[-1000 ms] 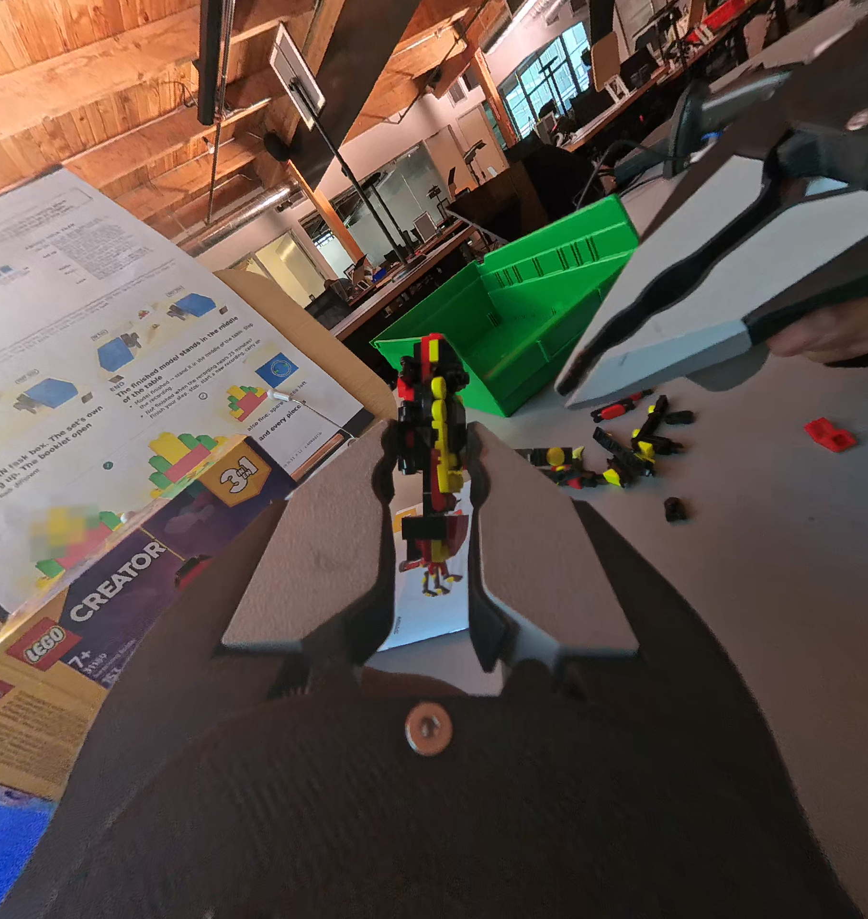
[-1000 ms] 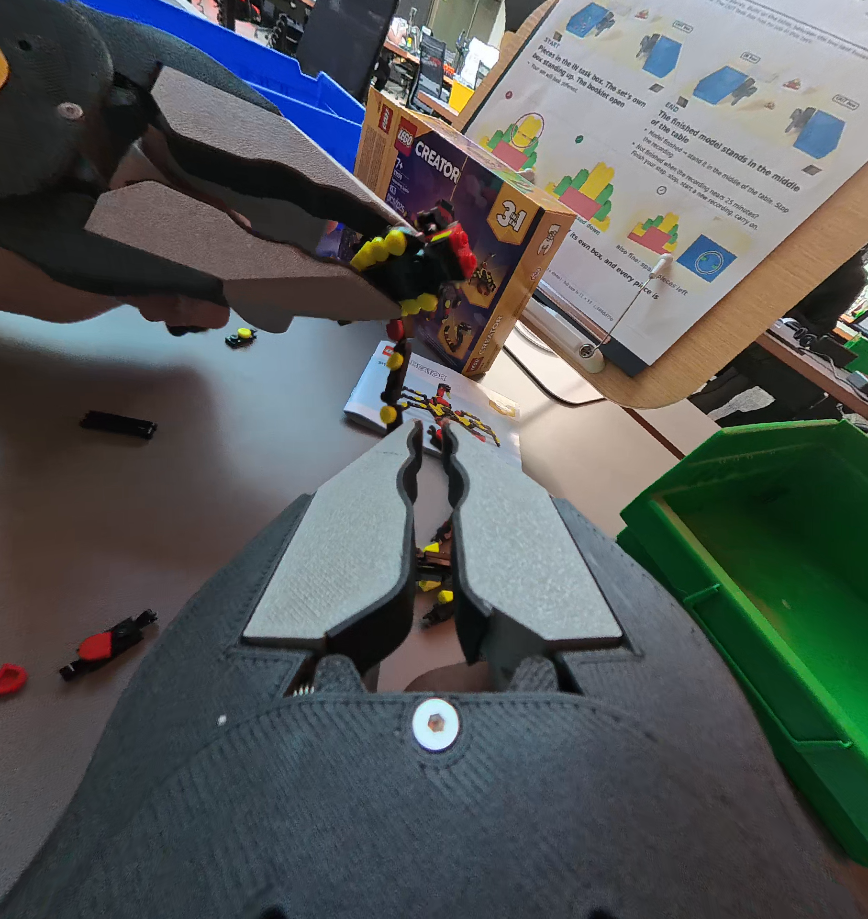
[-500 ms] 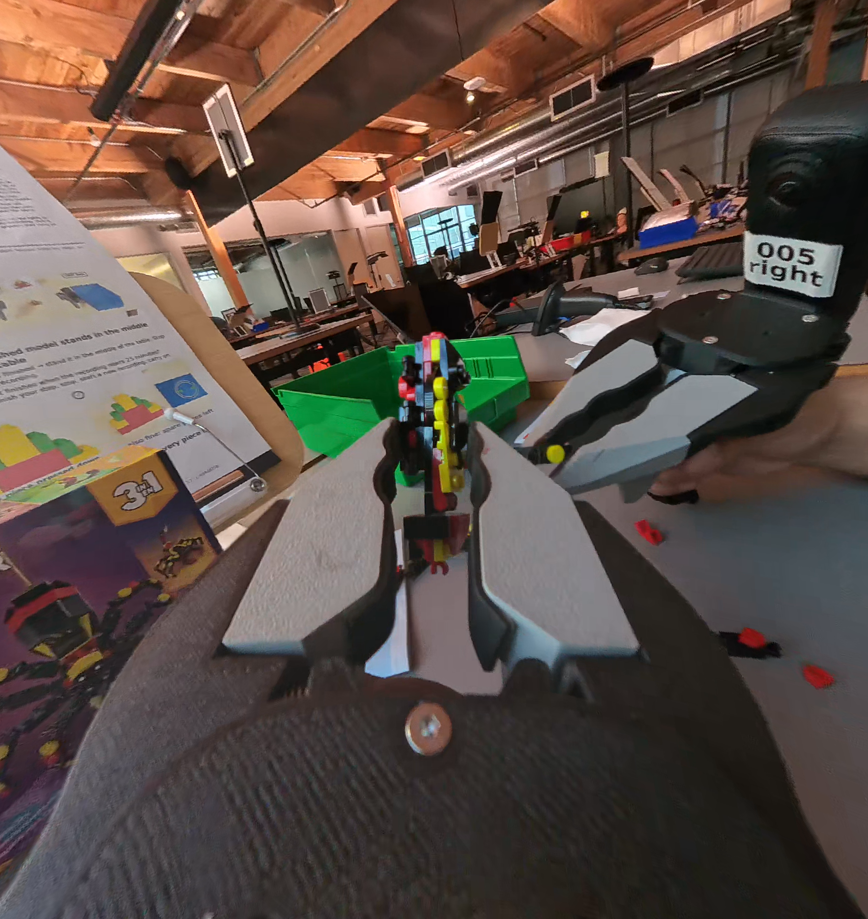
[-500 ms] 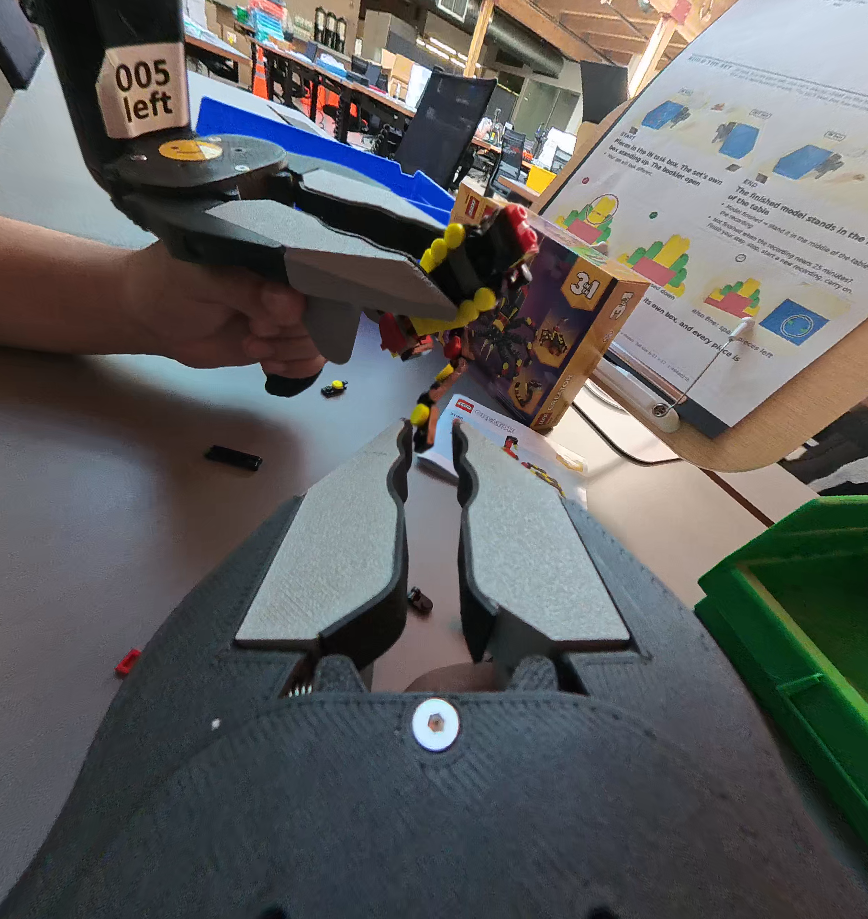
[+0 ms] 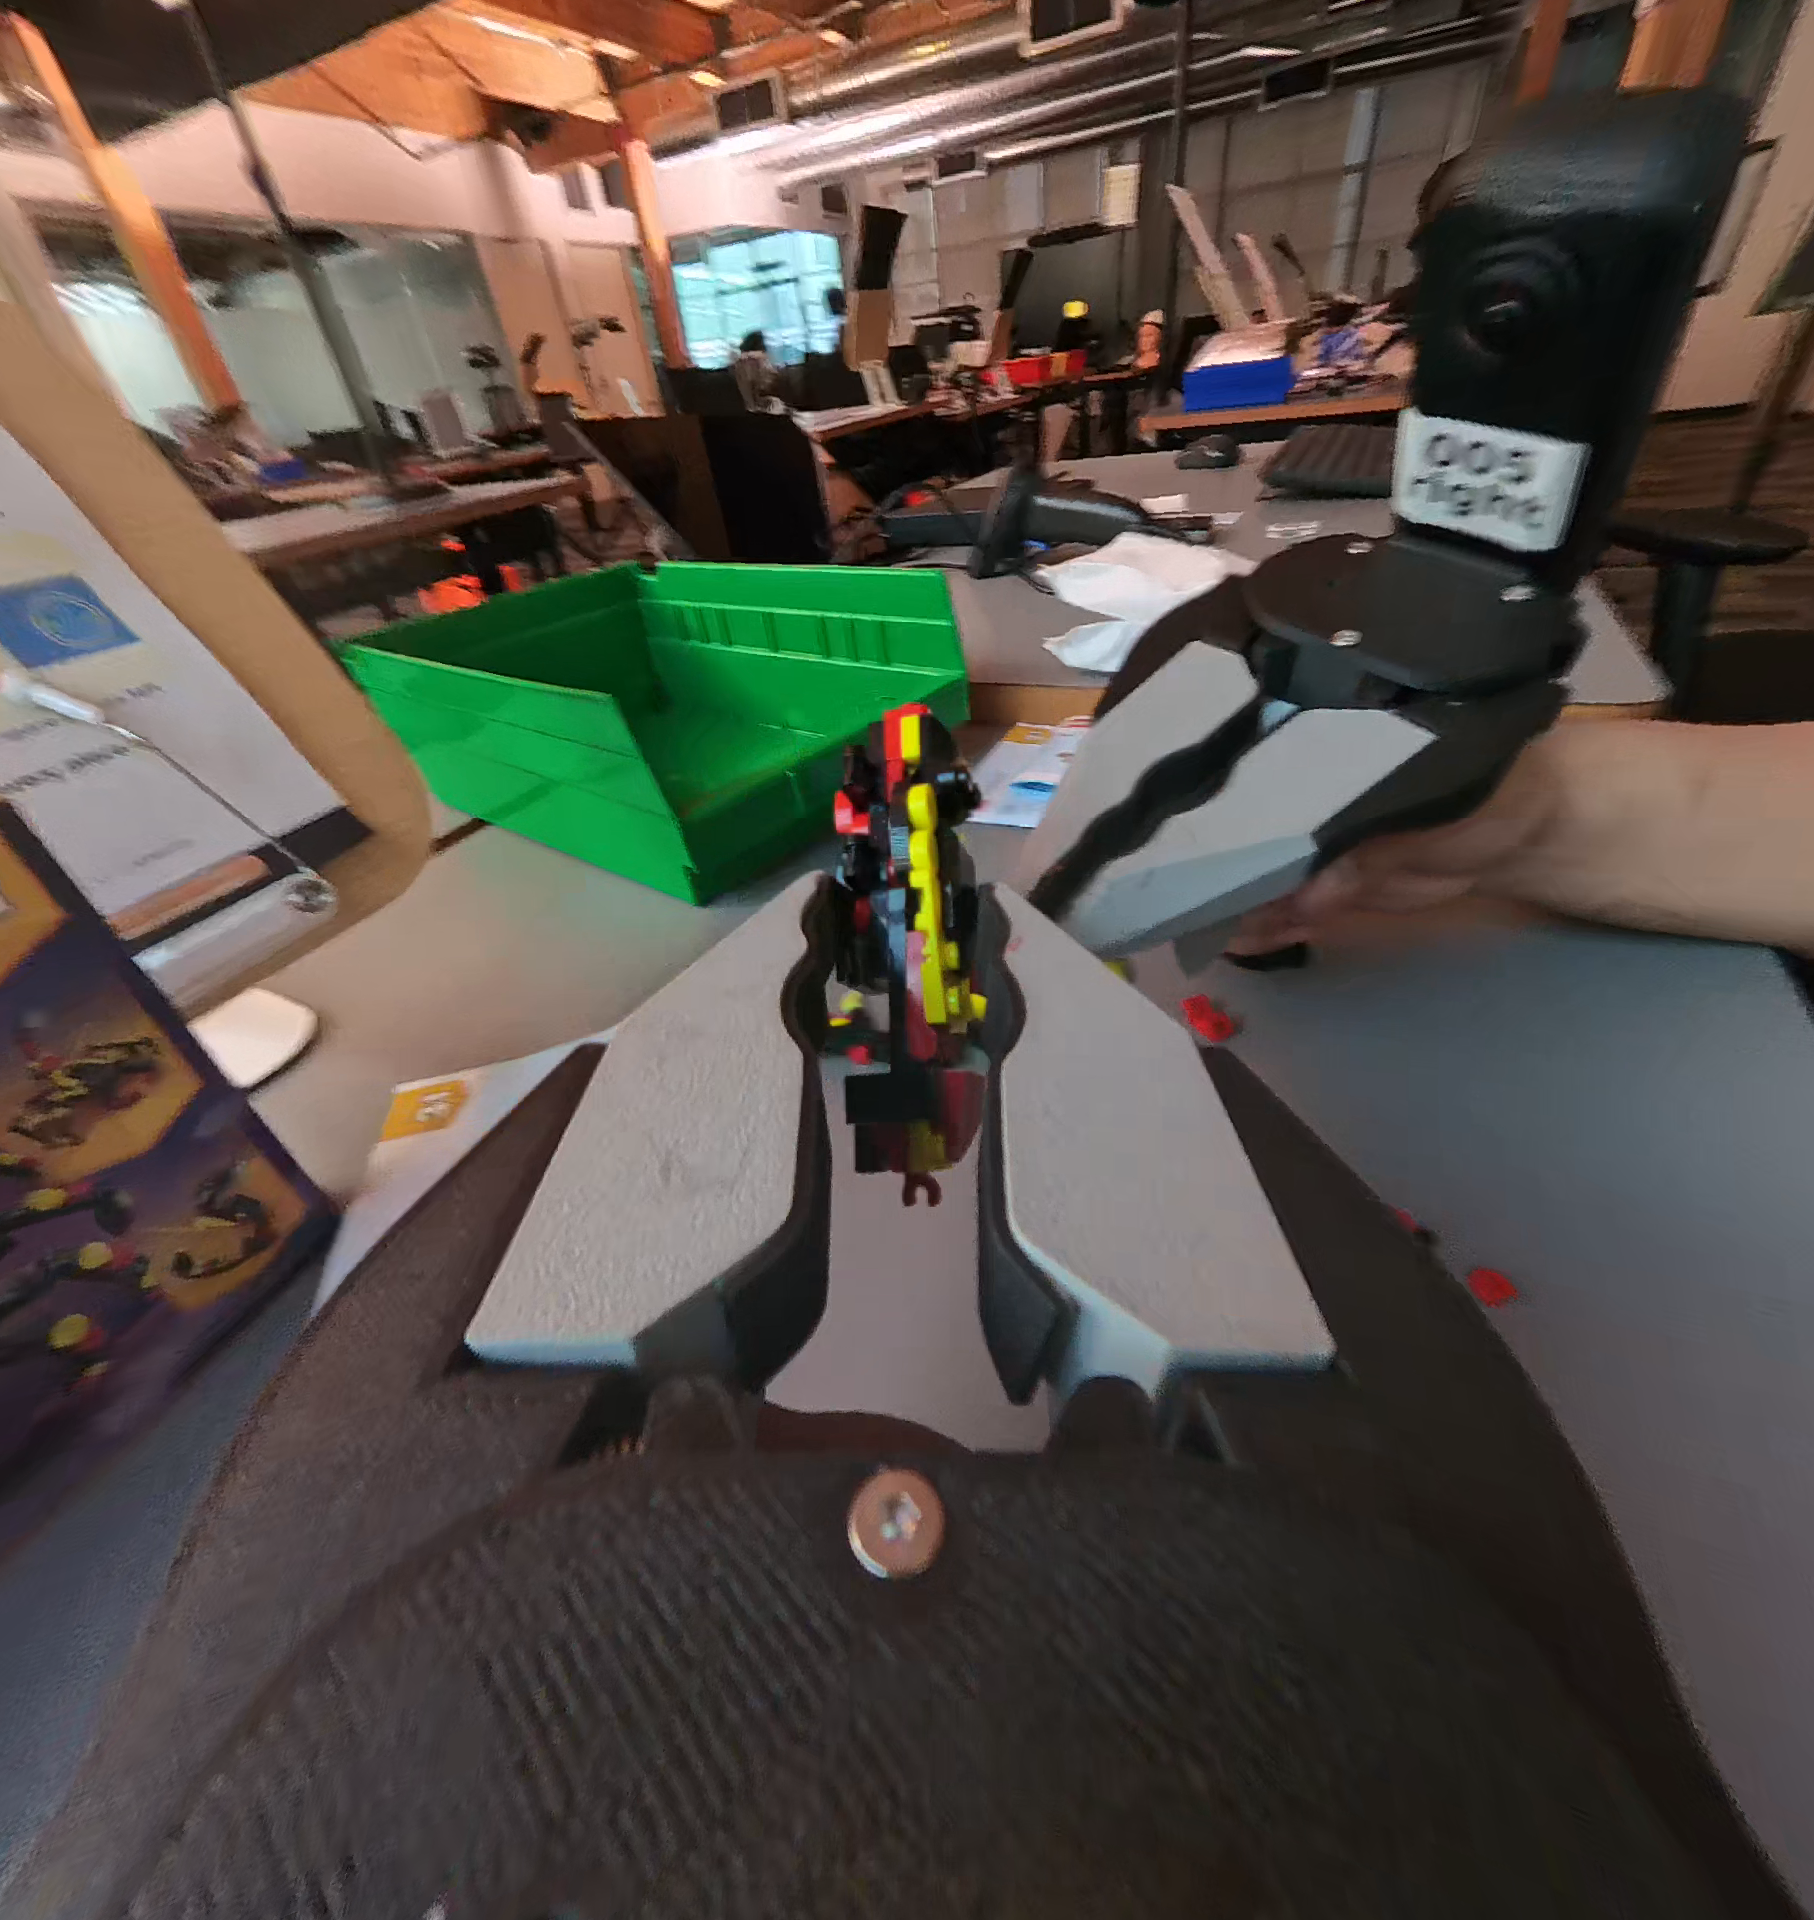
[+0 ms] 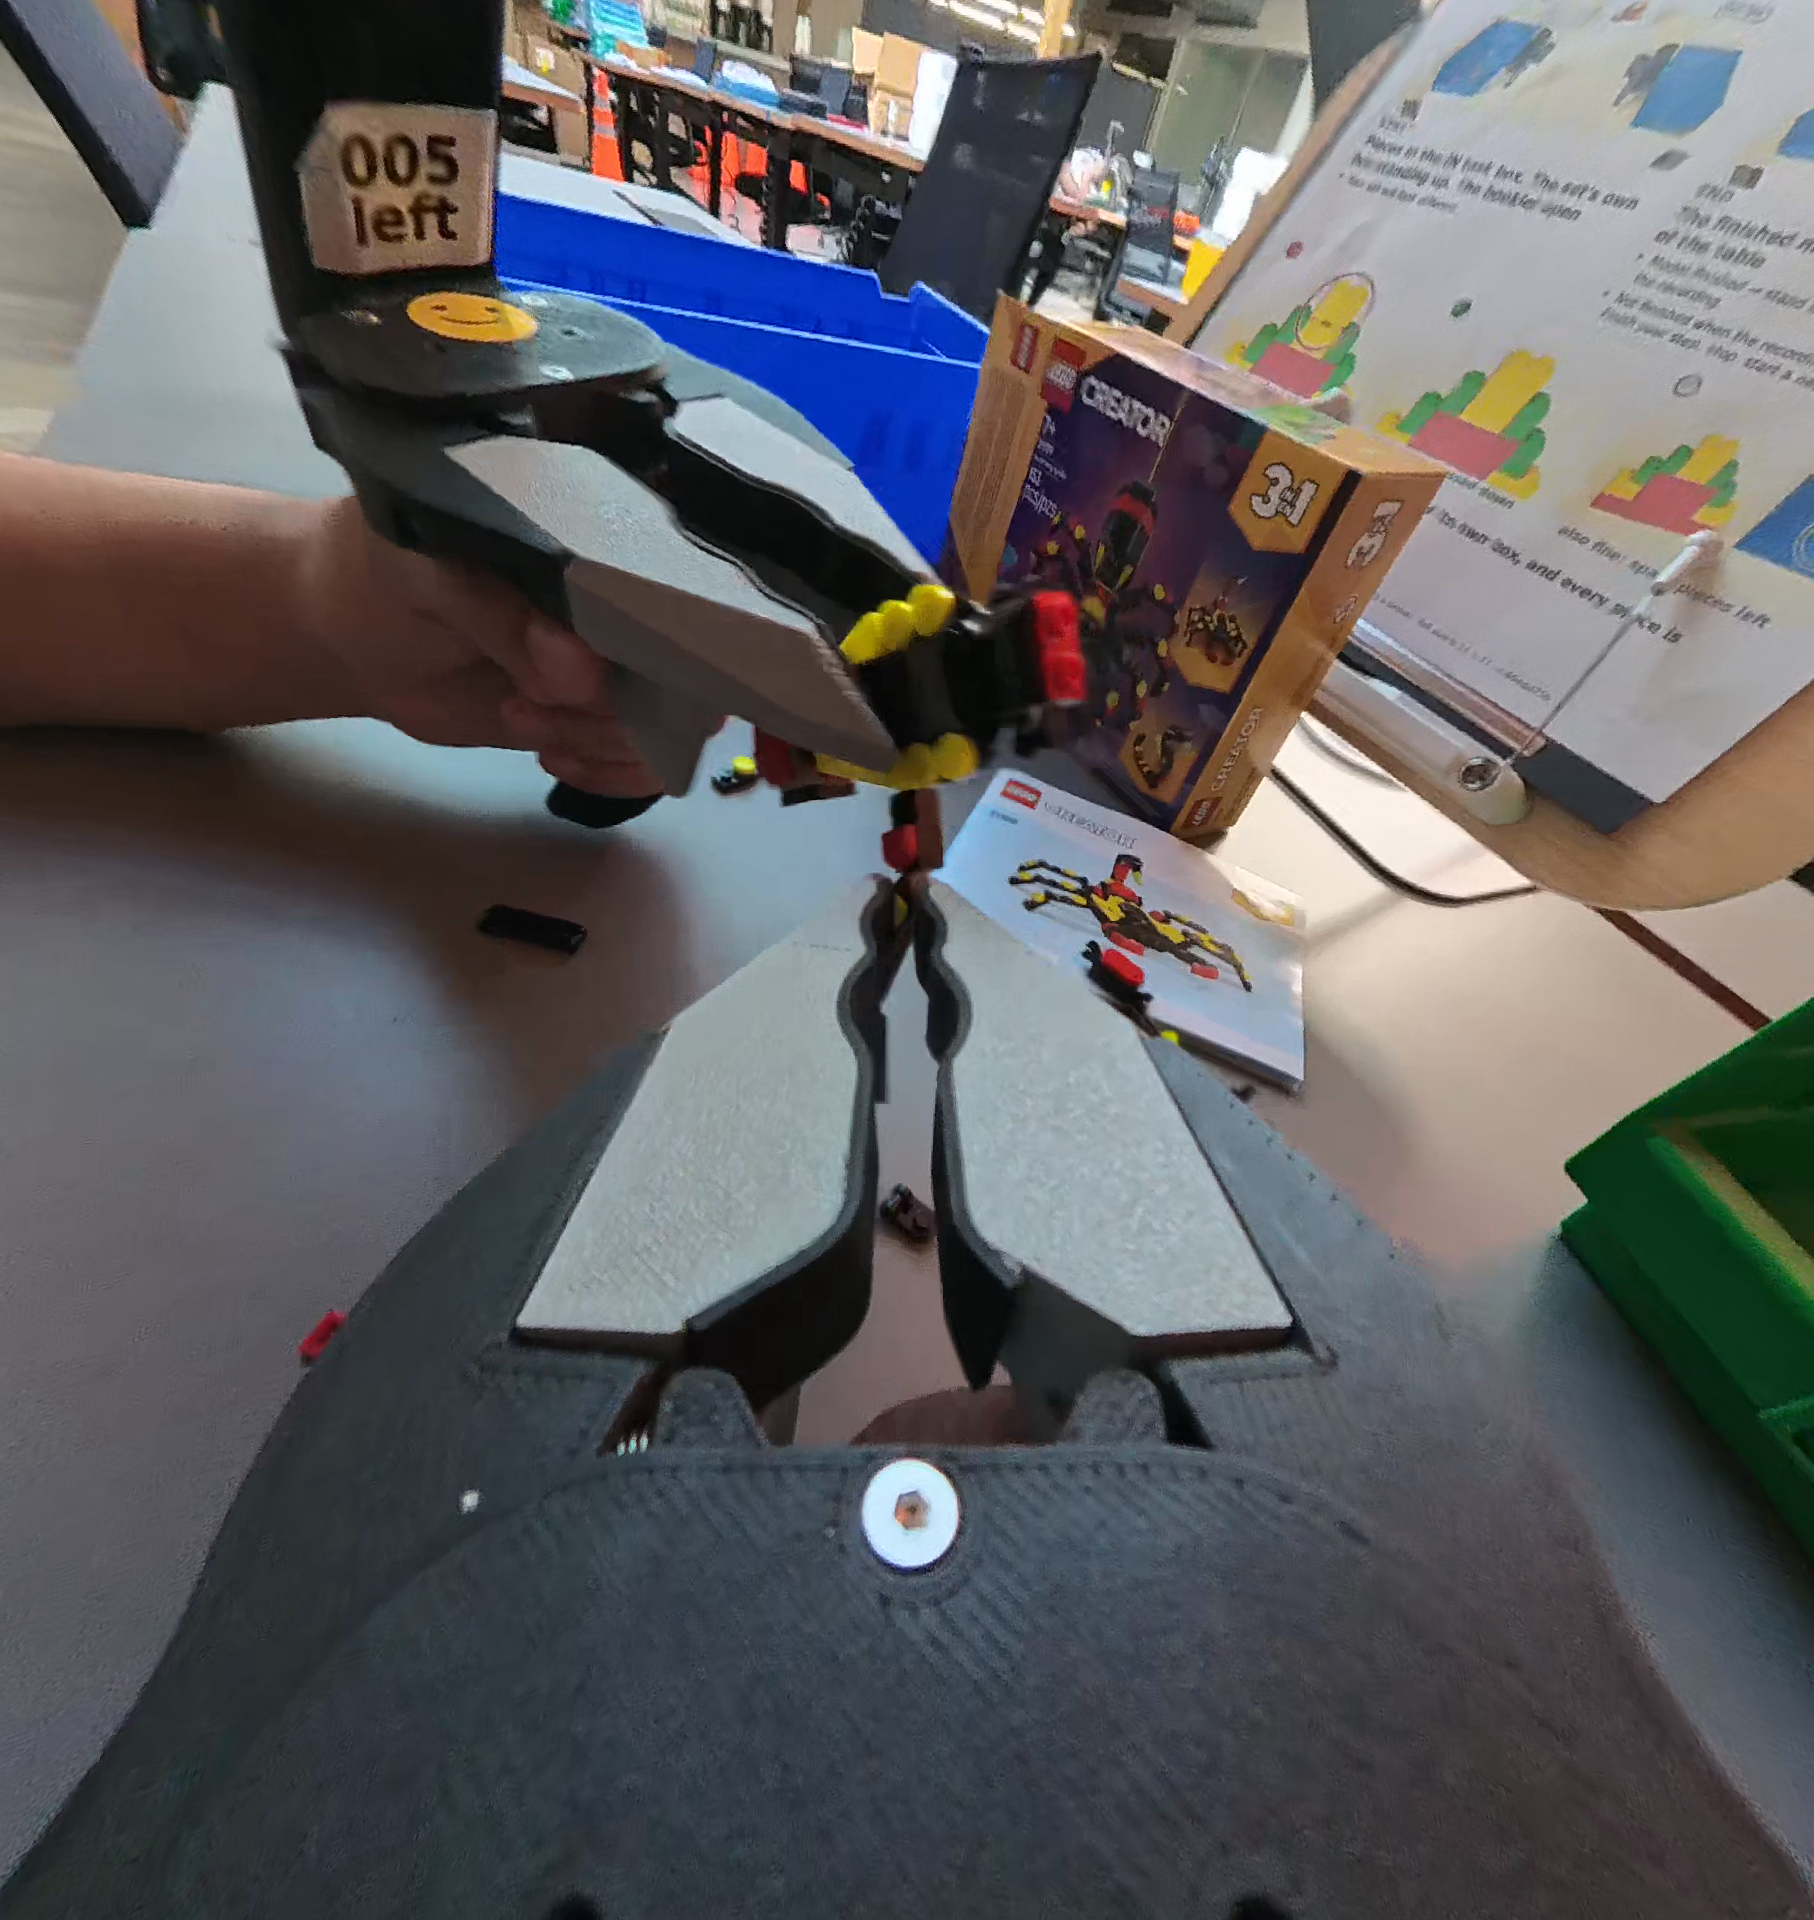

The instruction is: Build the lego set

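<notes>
Beside the purple-and-yellow cardboard toy box, printed with a brand logo and lettering, lies a white instruction booklet bearing a logo too; each gripper carries a white printed label, and a propped instruction poster stands at two o'clock. Left gripper clamps a black, red and yellow brick-built model, fingers narrowly parted and pressing its sides. Right gripper pinches the model's dangling red-brown leg, fingertips nearly together.

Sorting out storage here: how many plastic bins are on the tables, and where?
2. A green bin sits beyond the held brick model, at the table's right in the right wrist view; a blue bin stands behind the left gripper. Others may be hidden.
</notes>
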The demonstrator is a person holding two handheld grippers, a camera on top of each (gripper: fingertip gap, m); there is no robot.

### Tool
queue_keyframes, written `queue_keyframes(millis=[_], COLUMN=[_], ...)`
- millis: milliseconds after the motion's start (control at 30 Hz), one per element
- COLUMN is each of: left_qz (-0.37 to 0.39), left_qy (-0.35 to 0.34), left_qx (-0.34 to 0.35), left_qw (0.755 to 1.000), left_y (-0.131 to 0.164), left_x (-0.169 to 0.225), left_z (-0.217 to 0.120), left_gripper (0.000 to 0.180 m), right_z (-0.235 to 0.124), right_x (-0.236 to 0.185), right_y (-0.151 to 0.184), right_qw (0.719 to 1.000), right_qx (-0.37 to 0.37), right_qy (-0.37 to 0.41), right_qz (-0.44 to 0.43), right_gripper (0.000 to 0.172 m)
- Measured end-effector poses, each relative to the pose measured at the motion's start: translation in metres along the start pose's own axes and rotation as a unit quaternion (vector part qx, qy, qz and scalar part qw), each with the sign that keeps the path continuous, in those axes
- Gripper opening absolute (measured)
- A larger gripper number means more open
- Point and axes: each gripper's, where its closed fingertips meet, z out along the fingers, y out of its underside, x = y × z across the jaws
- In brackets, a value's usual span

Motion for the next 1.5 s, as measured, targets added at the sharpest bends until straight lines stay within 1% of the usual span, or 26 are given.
queue_keyframes(millis=[100,167,233,300,433,500,533,600,700,833,900,933,967,1067,1133,1200,1267,1333,1367,1400,1433,1500], left_qz=[-0.063,-0.088,-0.103,-0.092,-0.094,-0.110,-0.126,-0.170,-0.208,-0.215,-0.217,-0.217,-0.214,-0.221,-0.196,-0.142,-0.071,0.036,0.096,0.136,0.164,0.211], left_qy=[0.064,0.079,0.103,0.103,0.108,0.116,0.127,0.159,0.181,0.191,0.213,0.224,0.231,0.257,0.247,0.207,0.161,0.091,0.058,0.029,0.010,-0.032], left_qx=[0.017,0.024,0.028,0.020,0.017,0.021,0.024,0.025,0.027,0.034,0.035,0.030,0.023,0.053,0.068,0.063,0.039,-0.008,-0.033,-0.046,-0.045,-0.050], left_qw=[0.996,0.993,0.989,0.990,0.990,0.987,0.984,0.972,0.961,0.957,0.952,0.950,0.949,0.939,0.947,0.966,0.984,0.995,0.993,0.989,0.985,0.976], left_y=[-0.005,-0.007,-0.009,-0.006,-0.004,-0.005,-0.006,-0.007,-0.006,-0.009,-0.011,-0.010,-0.008,-0.020,-0.024,-0.019,-0.010,0.003,0.008,0.010,0.007,0.004], left_x=[0.011,0.014,0.020,0.022,0.025,0.025,0.026,0.030,0.030,0.032,0.040,0.045,0.050,0.055,0.055,0.052,0.048,0.040,0.038,0.036,0.036,0.034], left_z=[-0.003,-0.003,-0.004,-0.002,-0.001,-0.002,-0.003,-0.005,-0.006,-0.008,-0.010,-0.009,-0.008,-0.014,-0.014,-0.009,-0.004,0.003,0.005,0.007,0.009,0.011], left_gripper=[0.024,0.024,0.024,0.024,0.024,0.024,0.024,0.024,0.024,0.024,0.024,0.023,0.023,0.022,0.022,0.022,0.024,0.025,0.025,0.026,0.025,0.025], right_z=[-0.002,-0.004,-0.005,-0.006,-0.002,-0.002,-0.002,-0.003,-0.003,-0.002,0.000,0.001,0.001,-0.003,-0.004,-0.003,-0.001,0.002,0.003,0.004,0.003,0.003], right_x=[0.011,0.013,0.007,-0.004,-0.016,-0.020,-0.021,-0.020,-0.022,-0.027,-0.030,-0.031,-0.033,-0.037,-0.036,-0.030,-0.025,-0.014,-0.010,-0.007,-0.004,0.003], right_y=[0.002,-0.002,-0.010,-0.018,-0.014,-0.015,-0.016,-0.015,-0.014,-0.015,-0.012,-0.011,-0.010,-0.019,-0.022,-0.017,-0.010,0.003,0.008,0.010,0.012,0.009], right_qw=[1.000,0.999,0.999,0.998,0.998,0.998,0.998,0.998,0.998,0.997,0.996,0.996,0.996,0.995,0.995,0.996,0.997,0.999,0.999,0.999,0.998,0.996], right_qx=[0.001,0.012,0.033,0.054,0.041,0.042,0.044,0.044,0.041,0.045,0.037,0.033,0.028,0.051,0.056,0.044,0.022,-0.020,-0.034,-0.039,-0.045,-0.033], right_qy=[0.018,0.022,0.006,-0.018,-0.039,-0.046,-0.048,-0.047,-0.056,-0.067,-0.076,-0.078,-0.080,-0.079,-0.080,-0.070,-0.067,-0.047,-0.036,-0.025,-0.019,-0.011], right_qz=[0.016,0.025,0.024,0.022,0.000,-0.004,-0.004,-0.005,0.003,0.006,0.009,0.005,-0.006,-0.041,-0.033,-0.021,-0.008,0.013,0.018,0.021,0.033,0.082], right_gripper=[0.000,0.000,0.005,0.008,0.020,0.023,0.019,0.005,0.005,0.010,0.013,0.018,0.018,0.009,0.009,0.009,0.008,0.008,0.008,0.007,0.006,0.006])
